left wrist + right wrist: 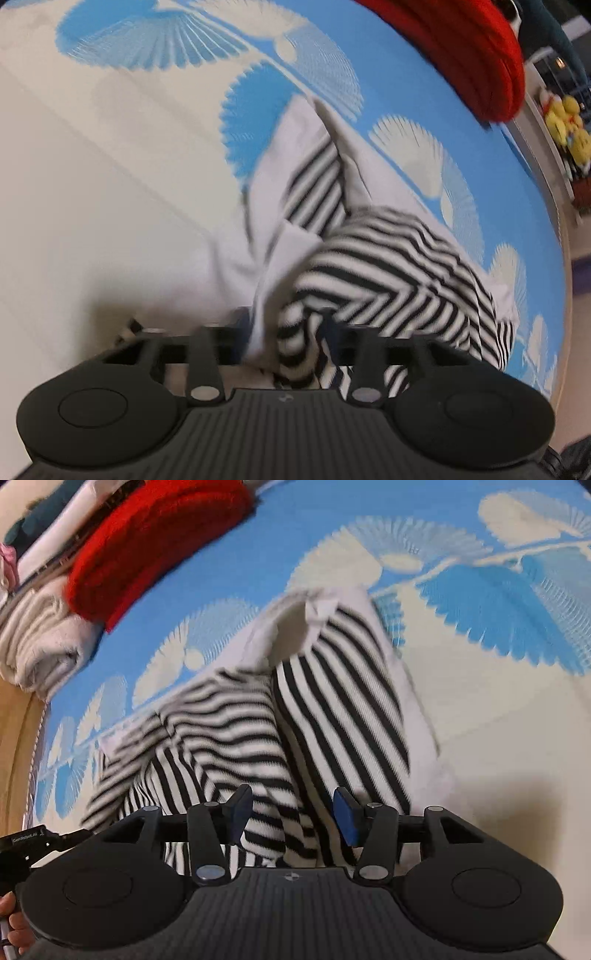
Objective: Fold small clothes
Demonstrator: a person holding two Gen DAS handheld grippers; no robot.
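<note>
A small black-and-white striped garment with white sleeves lies crumpled on a blue and cream patterned sheet. My left gripper is shut on a bunch of its striped and white cloth, which hides the fingers. In the right wrist view the same garment spreads ahead, neck opening at the far end. My right gripper is open just above the near striped hem, blue pads apart with cloth between them but not pinched.
A folded red knit lies at the far edge on a stack of folded cream and white clothes; it also shows in the left wrist view. Yellow plush toys sit beyond the bed edge. The other gripper's body shows at left.
</note>
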